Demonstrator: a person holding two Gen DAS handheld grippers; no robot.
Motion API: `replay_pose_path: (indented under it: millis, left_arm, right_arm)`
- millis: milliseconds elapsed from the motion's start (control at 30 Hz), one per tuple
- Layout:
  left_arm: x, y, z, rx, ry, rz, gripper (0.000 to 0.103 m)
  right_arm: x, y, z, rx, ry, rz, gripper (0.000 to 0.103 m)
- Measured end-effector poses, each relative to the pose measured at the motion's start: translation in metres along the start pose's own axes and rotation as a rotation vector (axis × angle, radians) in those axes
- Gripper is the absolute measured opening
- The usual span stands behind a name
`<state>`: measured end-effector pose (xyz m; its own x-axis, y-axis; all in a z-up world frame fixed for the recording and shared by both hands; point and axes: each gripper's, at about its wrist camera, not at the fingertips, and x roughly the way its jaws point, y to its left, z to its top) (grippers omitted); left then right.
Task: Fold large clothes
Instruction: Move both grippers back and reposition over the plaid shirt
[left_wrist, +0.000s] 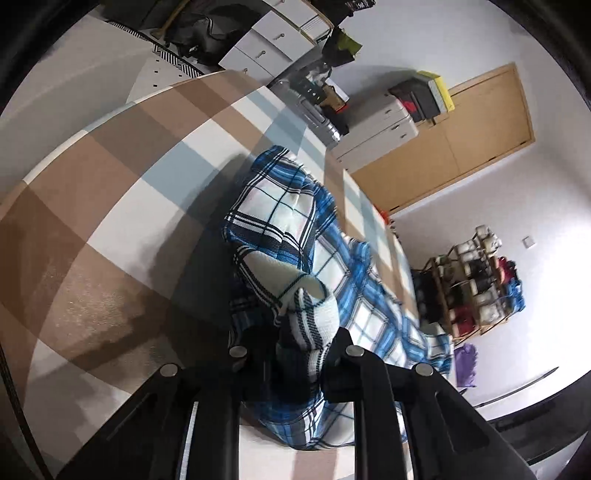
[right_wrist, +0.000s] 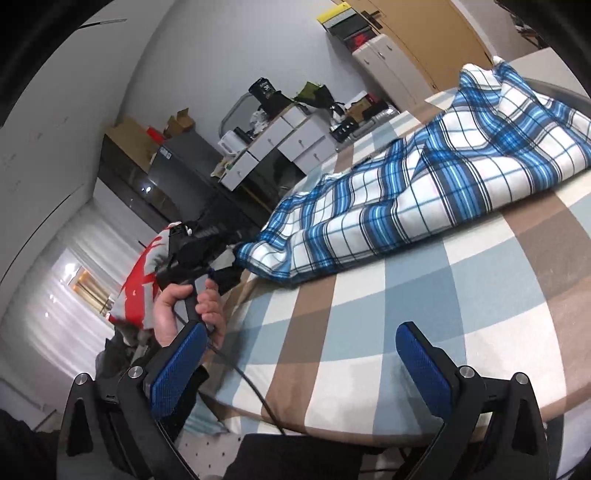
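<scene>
Lying crumpled across the middle of the left wrist view, one blue plaid garment (left_wrist: 295, 229) sits on the checked bed cover (left_wrist: 110, 206), not yet spread or folded; judging by that, the folding has barely begun; one corner is clamped between the nearly closed jaws of the left gripper (left_wrist: 295, 350) at lower centre; in the right wrist view that gripper shows at centre left, held by a hand (right_wrist: 188, 314); the right gripper (right_wrist: 303, 350) stands wide apart, empty, at the bottom; count: one garment, two grippers.
</scene>
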<state>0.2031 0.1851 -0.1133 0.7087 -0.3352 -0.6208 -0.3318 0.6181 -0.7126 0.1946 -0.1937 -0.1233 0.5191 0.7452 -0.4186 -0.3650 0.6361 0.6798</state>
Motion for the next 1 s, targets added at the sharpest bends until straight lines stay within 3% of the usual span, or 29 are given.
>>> replay_pose_path:
  millis: [200,333,433,733,900,1000]
  left_arm:
    - [-0.011,0.014,-0.007,0.004,-0.03,0.075,0.004]
    - [-0.027,0.022,-0.014,0.011,-0.043,0.056,0.003]
    - [-0.035,0.031,-0.022,-0.039,-0.033,0.03,0.003]
    - [-0.08,0.032,-0.049,0.005,-0.072,0.021,0.003]
    - [-0.105,0.046,-0.063,0.039,-0.086,0.063,0.003]
    - [-0.111,0.052,-0.066,0.059,-0.054,0.086,0.005]
  right_arm:
    - [0.004,0.002,0.001,-0.002,0.003,-0.007,0.103]
    - [0.006,0.007,-0.002,-0.013,0.02,-0.026,0.103]
    - [0.009,0.01,-0.003,-0.029,0.03,-0.051,0.103]
    - [0.015,0.021,-0.007,-0.043,0.061,-0.056,0.103]
    - [0.011,0.024,-0.011,-0.051,0.068,-0.064,0.103]
    - [0.01,0.025,-0.015,-0.039,0.076,-0.068,0.103]
